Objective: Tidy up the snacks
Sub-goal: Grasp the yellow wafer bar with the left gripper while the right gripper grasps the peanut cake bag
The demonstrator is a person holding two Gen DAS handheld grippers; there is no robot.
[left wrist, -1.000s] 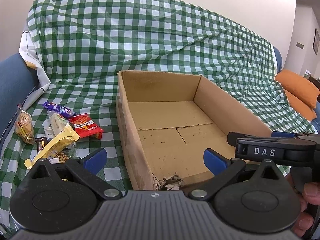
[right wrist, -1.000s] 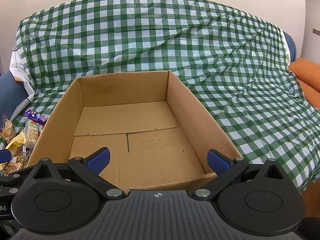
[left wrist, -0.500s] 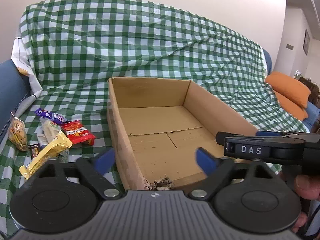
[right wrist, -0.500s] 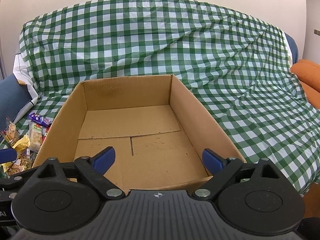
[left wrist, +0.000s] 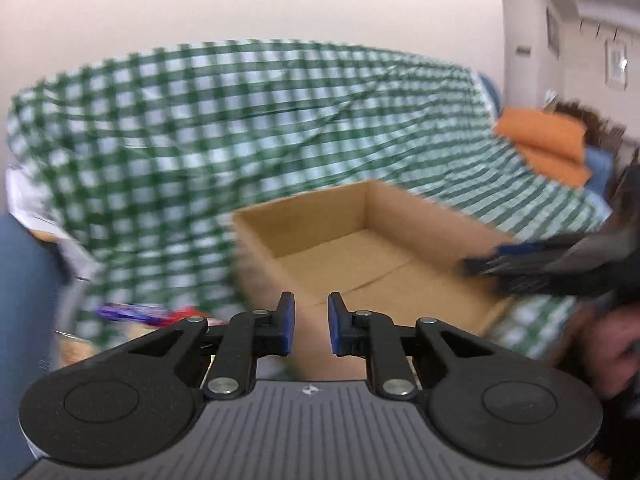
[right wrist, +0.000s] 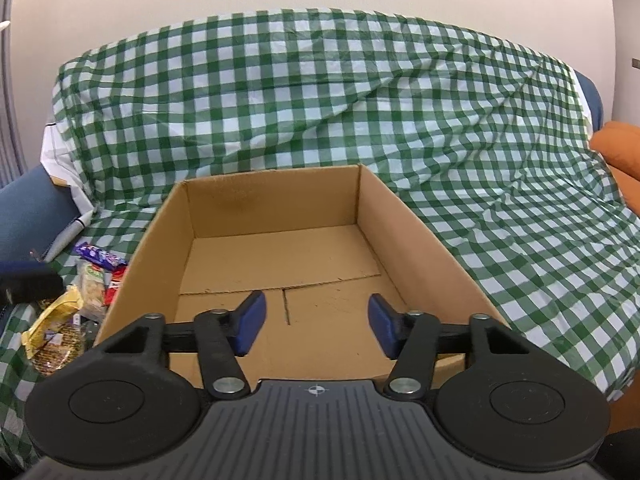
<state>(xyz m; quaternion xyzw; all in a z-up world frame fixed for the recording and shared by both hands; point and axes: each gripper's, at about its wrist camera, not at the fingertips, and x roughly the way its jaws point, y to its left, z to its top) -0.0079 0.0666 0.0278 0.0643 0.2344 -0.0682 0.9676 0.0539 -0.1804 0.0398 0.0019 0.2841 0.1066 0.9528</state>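
Observation:
An empty open cardboard box (right wrist: 416, 240) sits on a green checked cloth; it also shows, blurred, in the left wrist view (left wrist: 404, 216). A pile of snack packets lies left of the box: a purple bar (right wrist: 98, 257), a yellow packet (right wrist: 54, 316), a red packet (right wrist: 114, 286). In the blurred left wrist view the purple bar (left wrist: 128, 312) is low on the left. My left gripper (left wrist: 311, 326) is empty, its jaws nearly together, in front of the box's near left corner. My right gripper (right wrist: 314, 322) is half open and empty over the box's near edge; it shows in the left wrist view (left wrist: 532, 268).
The checked cloth (right wrist: 320, 100) covers a sofa seat and backrest. A blue armrest (right wrist: 28, 208) stands at the left. Orange cushions (left wrist: 544, 140) lie at the far right. A white wall is behind.
My left gripper has closed from wide open to a narrow gap and swung, blurring its view. My right gripper has narrowed from wide open to half open and pulled back slightly.

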